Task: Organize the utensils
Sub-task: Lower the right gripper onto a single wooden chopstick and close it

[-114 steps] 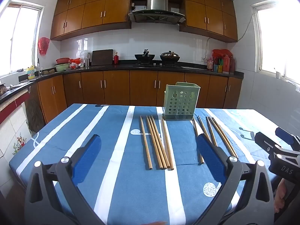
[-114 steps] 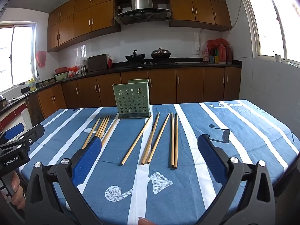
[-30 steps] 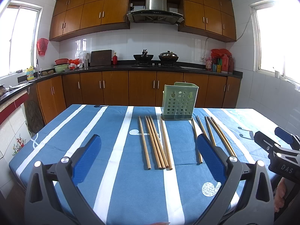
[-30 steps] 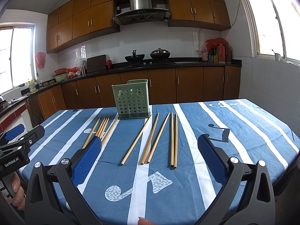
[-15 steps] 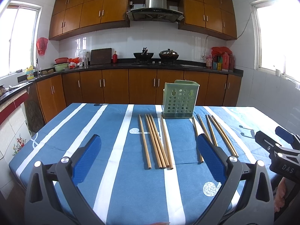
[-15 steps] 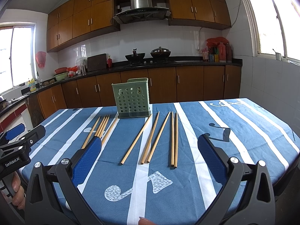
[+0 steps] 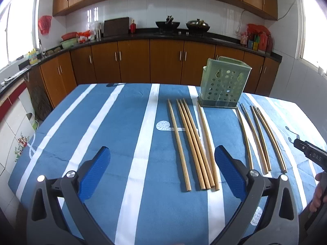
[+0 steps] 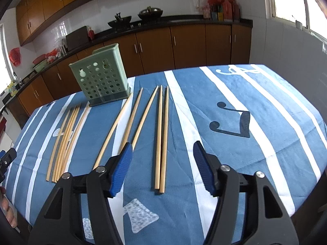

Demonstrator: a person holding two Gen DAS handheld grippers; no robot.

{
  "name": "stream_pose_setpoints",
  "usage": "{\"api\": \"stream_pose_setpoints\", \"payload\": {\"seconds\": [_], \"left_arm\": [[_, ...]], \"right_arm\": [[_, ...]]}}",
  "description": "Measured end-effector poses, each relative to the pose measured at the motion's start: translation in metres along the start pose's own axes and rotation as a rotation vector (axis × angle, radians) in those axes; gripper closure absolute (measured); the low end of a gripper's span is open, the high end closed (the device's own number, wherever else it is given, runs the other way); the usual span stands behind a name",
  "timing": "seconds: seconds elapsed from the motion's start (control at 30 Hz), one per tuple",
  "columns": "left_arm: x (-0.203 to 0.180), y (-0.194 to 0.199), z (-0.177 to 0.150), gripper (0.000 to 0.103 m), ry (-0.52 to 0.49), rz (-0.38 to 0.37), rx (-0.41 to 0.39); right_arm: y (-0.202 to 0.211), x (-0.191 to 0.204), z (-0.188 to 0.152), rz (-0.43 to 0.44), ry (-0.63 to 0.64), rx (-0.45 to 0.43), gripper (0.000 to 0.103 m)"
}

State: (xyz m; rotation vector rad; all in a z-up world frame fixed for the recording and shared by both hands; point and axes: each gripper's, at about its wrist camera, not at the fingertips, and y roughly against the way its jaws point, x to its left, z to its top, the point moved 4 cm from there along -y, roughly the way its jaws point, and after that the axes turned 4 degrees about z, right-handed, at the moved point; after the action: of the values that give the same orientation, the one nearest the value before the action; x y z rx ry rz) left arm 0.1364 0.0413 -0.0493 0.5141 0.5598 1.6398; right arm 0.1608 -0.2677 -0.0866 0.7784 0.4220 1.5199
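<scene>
Several wooden chopsticks lie lengthwise on the blue striped tablecloth point(image 7: 114, 134). One group point(image 7: 192, 143) rests just left of the green perforated holder point(image 7: 224, 85), another group point(image 7: 259, 138) to its right. My left gripper point(image 7: 161, 159) hovers open over the cloth, and the near ends of the left group lie just inside its right pad. My right gripper point(image 8: 162, 153) is closing, with a pair of chopsticks point(image 8: 161, 138) between its jaws but clear of both pads. Further chopsticks point(image 8: 130, 118) lie left of that pair, towards the holder point(image 8: 102, 81).
Brown kitchen cabinets and a dark counter with pots stand behind the table. The table's near edge runs close below both grippers. A hand point(image 7: 318, 194) holds the right gripper at the frame's right edge. The tablecloth point(image 8: 255, 112) has a printed music note.
Both grippers have moved forward and tipped down towards the table. The right gripper's jaws have narrowed from wide open and now straddle a pair of chopsticks. The left jaws stay wide.
</scene>
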Motion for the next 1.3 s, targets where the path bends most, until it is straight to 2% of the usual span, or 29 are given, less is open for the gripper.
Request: {"api": "stream_pose_setpoints", "payload": {"seconds": [0.1,0.2,0.33,0.4,0.5,0.57,0.7,0.9,0.97,1.07,1.13,1.27,1.3], "left_arm": [[0.003,-0.018,0.005,0.004,0.014,-0.006,0.046],[0.007,-0.036,0.009,0.004,0.013,0.003,0.089],[0.006,-0.054,0.008,0.004,-0.005,0.020,0.139],[0.005,-0.061,0.007,0.004,-0.008,0.019,0.163],[0.003,-0.070,0.005,0.004,-0.003,0.004,0.188],[0.000,-0.075,0.004,0.012,-0.005,-0.003,0.202],[-0.006,-0.087,0.000,0.029,-0.007,-0.029,0.246],[-0.015,-0.098,-0.004,0.054,-0.034,-0.055,0.287],[-0.018,-0.101,-0.006,0.056,-0.041,-0.066,0.299],[-0.023,-0.106,-0.009,0.056,-0.065,-0.056,0.317],[-0.026,-0.110,-0.009,0.063,-0.090,-0.022,0.308],[-0.025,-0.118,0.000,0.089,-0.085,0.012,0.301],[-0.024,-0.123,0.003,0.092,-0.082,0.021,0.302]], "right_arm": [[-0.029,-0.007,0.008,-0.011,-0.026,0.069,0.067],[-0.050,-0.011,0.011,-0.006,-0.041,0.123,0.074],[-0.065,-0.009,0.010,-0.012,-0.017,0.163,0.077],[-0.070,-0.008,0.006,-0.015,-0.007,0.185,0.084],[-0.066,-0.007,0.005,-0.037,0.027,0.171,0.090],[-0.065,-0.011,0.006,-0.047,0.026,0.163,0.095],[-0.062,-0.030,0.010,-0.078,-0.036,0.142,0.095],[-0.061,-0.027,0.009,-0.094,-0.007,0.132,0.095],[-0.060,-0.027,0.008,-0.092,-0.007,0.130,0.095],[-0.062,-0.027,0.010,-0.090,-0.002,0.131,0.095],[-0.063,-0.028,0.010,-0.090,-0.001,0.127,0.095],[-0.066,-0.027,0.012,-0.092,0.009,0.126,0.095],[-0.067,-0.026,0.013,-0.091,0.014,0.127,0.095]]}}
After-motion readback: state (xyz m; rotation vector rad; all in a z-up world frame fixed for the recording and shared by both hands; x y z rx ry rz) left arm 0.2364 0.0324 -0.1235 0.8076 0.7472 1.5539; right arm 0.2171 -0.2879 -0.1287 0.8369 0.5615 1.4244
